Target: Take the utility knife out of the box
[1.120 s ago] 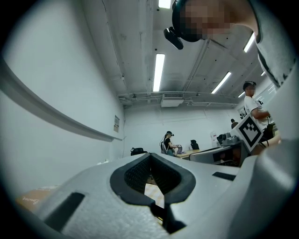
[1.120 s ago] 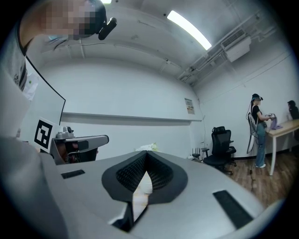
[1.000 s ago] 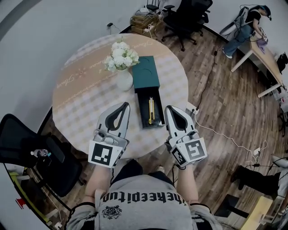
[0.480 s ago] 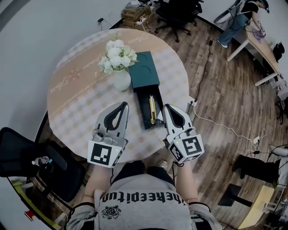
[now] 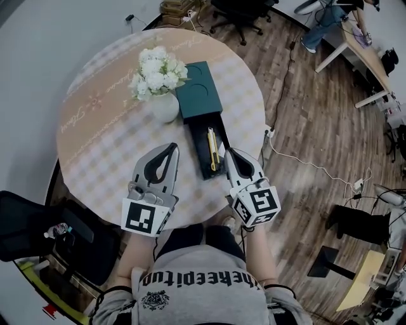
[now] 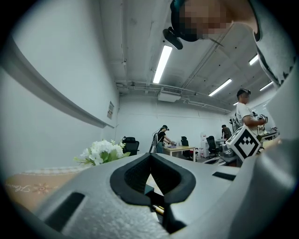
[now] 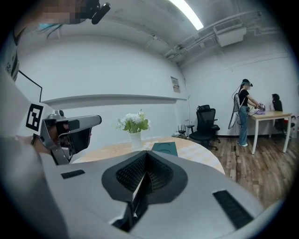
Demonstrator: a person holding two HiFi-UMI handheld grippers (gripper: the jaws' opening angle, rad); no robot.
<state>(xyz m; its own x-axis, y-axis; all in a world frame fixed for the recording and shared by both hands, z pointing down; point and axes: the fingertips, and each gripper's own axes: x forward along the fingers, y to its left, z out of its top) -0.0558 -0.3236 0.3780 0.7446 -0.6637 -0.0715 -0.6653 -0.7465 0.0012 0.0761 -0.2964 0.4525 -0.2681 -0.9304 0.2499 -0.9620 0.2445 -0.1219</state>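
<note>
Left gripper [image 5: 172, 146]: jaws closed tip to tip, nothing between them — pointing away from the body, about level.
Right gripper [image 5: 229, 152]: jaws pressed together, empty — nose tipped slightly down.
Left forearm [image 5: 136, 256]: bare, reaching forward.
Right forearm [image 5: 257, 252]: bare, reaching forward alongside.

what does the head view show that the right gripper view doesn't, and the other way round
Only the head view: the yellow utility knife lying in the black tray of the opened box, with the right gripper just to its right.
Only the right gripper view: the ceiling light, and that gripper's jaws seen close up, shut with nothing between them.
Both: the left gripper, the vase of white flowers and the green cover on the round table.
</note>
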